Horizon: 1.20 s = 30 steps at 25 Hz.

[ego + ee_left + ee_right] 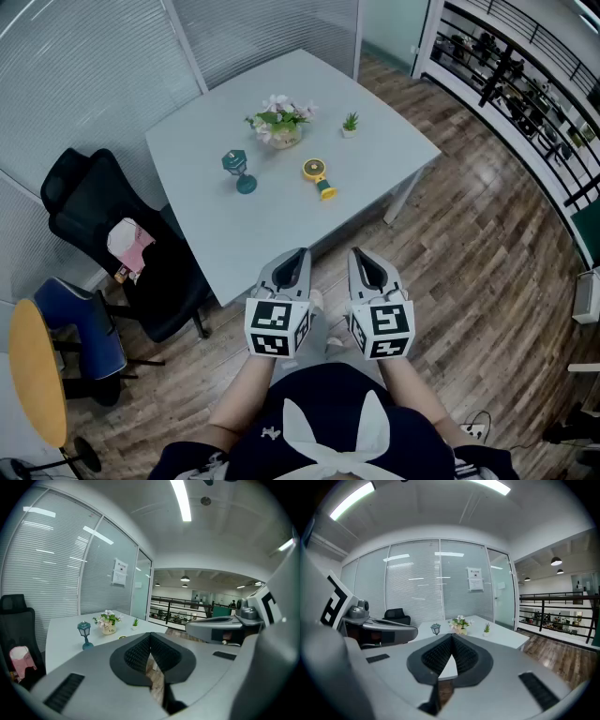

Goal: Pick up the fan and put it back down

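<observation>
Head view is showing both forearms reaching forward from the body side by side, each hand holding its gripper low in front of the torso and tipping it slightly downward toward the table [234, 239]. The left gripper [299, 253] and right gripper [358, 253] are sitting close together, almost parallel, with their marker cubes facing up and their tips hanging over the wooden floor just short of the table's near corner.

Black and white square patterns are showing on the cubes, but they are not spelling out any words. A paper sheet [476, 579] is hanging on the glass wall, and its print is too small to read.

The left gripper view is showing the left gripper's [150, 637] jaws pressed together with nothing between them. The right gripper view is showing the same for the right gripper [452, 637]: jaws closed and empty.

The fan [319, 176], small and yellow, is lying on the table well ahead of both sets of jaws, roughly in line with the gap between them. It is resting just right of a teal lantern [238, 170] and nearer than a flower pot [280, 123] and a tiny plant [350, 123].
</observation>
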### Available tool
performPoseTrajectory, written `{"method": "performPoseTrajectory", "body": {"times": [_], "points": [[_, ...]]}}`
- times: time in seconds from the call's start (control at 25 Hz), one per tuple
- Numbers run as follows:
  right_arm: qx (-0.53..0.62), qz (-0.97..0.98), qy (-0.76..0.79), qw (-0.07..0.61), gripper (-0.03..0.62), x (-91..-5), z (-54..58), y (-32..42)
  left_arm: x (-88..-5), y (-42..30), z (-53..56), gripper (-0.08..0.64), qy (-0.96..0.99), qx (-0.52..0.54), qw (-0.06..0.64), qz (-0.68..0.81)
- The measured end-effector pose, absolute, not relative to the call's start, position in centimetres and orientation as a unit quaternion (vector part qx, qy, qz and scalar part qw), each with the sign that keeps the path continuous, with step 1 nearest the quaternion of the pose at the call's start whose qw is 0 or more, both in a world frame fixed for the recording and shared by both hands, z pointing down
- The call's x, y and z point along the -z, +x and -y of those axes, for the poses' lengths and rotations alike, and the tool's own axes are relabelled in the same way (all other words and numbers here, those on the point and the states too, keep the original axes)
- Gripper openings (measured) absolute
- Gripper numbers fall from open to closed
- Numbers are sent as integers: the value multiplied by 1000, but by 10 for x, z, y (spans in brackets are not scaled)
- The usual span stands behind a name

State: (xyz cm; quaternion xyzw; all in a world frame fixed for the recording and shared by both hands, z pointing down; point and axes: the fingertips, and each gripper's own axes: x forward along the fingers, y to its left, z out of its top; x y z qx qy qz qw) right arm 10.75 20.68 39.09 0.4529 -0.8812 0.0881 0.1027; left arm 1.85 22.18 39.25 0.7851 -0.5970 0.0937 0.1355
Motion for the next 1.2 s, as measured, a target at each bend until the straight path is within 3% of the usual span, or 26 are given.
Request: {"method": "performPoseTrajectory", "body": {"times": [0.48, 0.68, 0.84, 1.2], "points": [[-79, 886, 445, 105, 9, -388, -142, 89, -397, -6, -154, 21, 781, -82, 150, 600], [-93, 893, 426, 116, 202, -395, -114, 75, -400, -19, -127, 21, 778, -74, 156, 605], [-94, 894, 419, 129, 290, -403, -92, 66, -405, -28, -108, 21, 774, -74, 164, 608], [-113, 893, 412, 143, 322, -417, -44, 51, -410, -47, -63, 21, 767, -80, 170, 613]]}}
